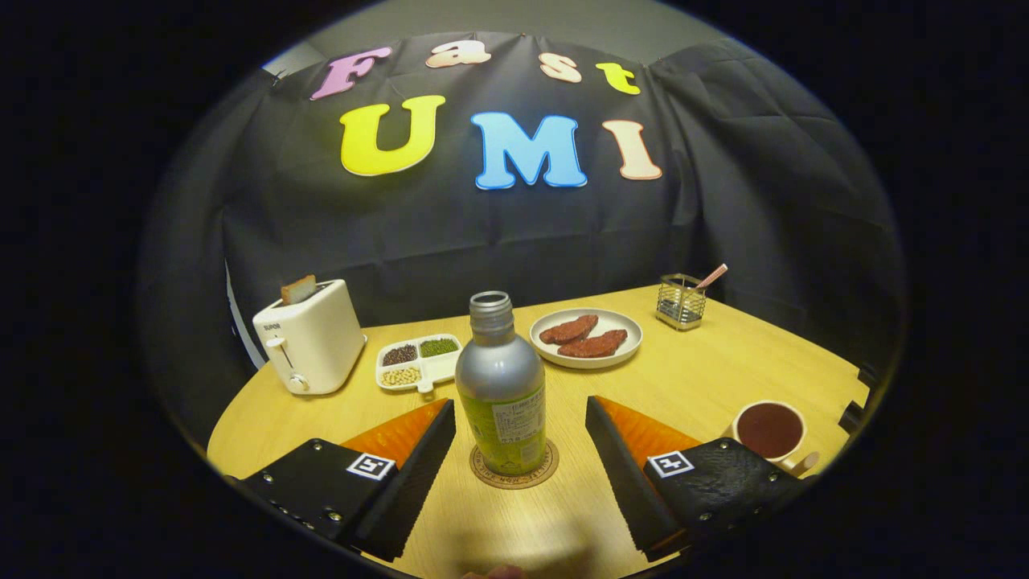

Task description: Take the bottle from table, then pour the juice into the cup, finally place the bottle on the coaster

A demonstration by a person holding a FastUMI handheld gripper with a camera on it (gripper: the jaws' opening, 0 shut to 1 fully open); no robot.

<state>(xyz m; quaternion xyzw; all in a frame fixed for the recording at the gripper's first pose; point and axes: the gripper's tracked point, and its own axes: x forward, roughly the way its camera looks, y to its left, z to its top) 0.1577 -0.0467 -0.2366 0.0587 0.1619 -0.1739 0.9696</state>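
Right now I see the wooden worktop point(723, 370) stretching ahead of me, its near edge and both sides cut off where my view curves away. On it, from biggest down: a cream toaster point(309, 338) far to the left with a slice of bread poking out of its slot, then the bottle point(502, 386), standing upright with no cap, directly ahead and between my fingers. It sits on the round coaster point(514, 476), of which I see a ring around the base; the lettering on that ring is too small for me to make out. Beyond the bottle lies a plate point(586, 338) with two reddish-brown pieces of food, and beside it, to the left, a divided tray point(418, 362) of beans or grains that I can't identify. To the right, near my right finger, the cup point(769, 430) holds a dark liquid; its lower side is hidden behind the finger housing. At the back right stands a small wire holder point(680, 301) with a stick leaning out of it.

My gripper point(521, 438) is released: the fingers are spread wide, one on each side of the bottle, with clear worktop showing between each finger and the bottle. They touch nothing.
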